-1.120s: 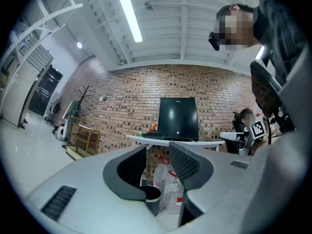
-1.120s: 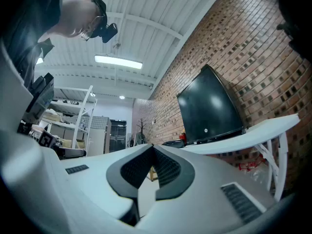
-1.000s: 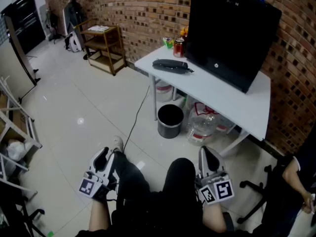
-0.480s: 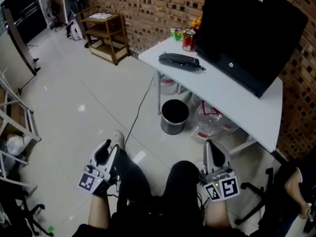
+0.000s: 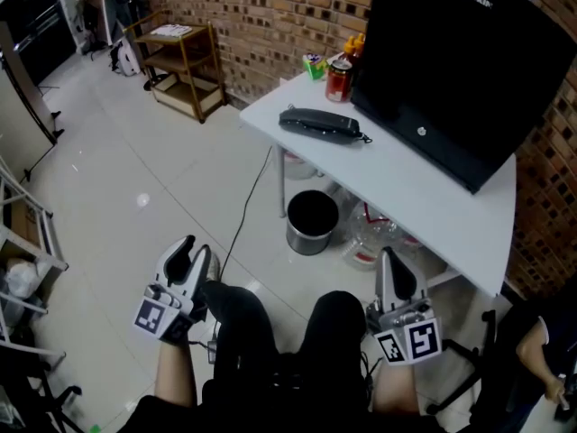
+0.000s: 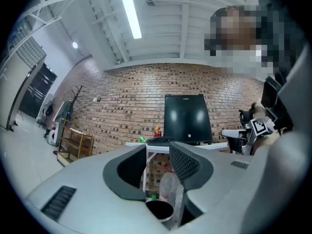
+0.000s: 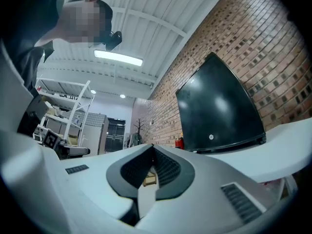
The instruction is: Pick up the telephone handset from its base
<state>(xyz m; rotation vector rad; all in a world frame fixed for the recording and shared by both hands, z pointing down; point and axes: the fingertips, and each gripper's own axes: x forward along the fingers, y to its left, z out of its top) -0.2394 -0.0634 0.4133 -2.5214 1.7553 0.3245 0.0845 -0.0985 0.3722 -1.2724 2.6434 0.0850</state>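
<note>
Below, left gripper jaws narrowly parted, empty; right gripper jaws pressed together, empty; both well apart from telephone handset lying on white table.

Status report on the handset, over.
Left gripper slightly open, right gripper shut, both empty. Handset untouched on table. Nothing in the way.

Figure: An office-type workroom. A white bench stood against a brick wall and carried a large black monitor and a desk telephone. A bin stood beneath it on the pale tiled floor. A wooden shelf unit, metal racking and a ceiling strip light completed the plain furnishing, which suggested a workplace rather than a home.
</note>
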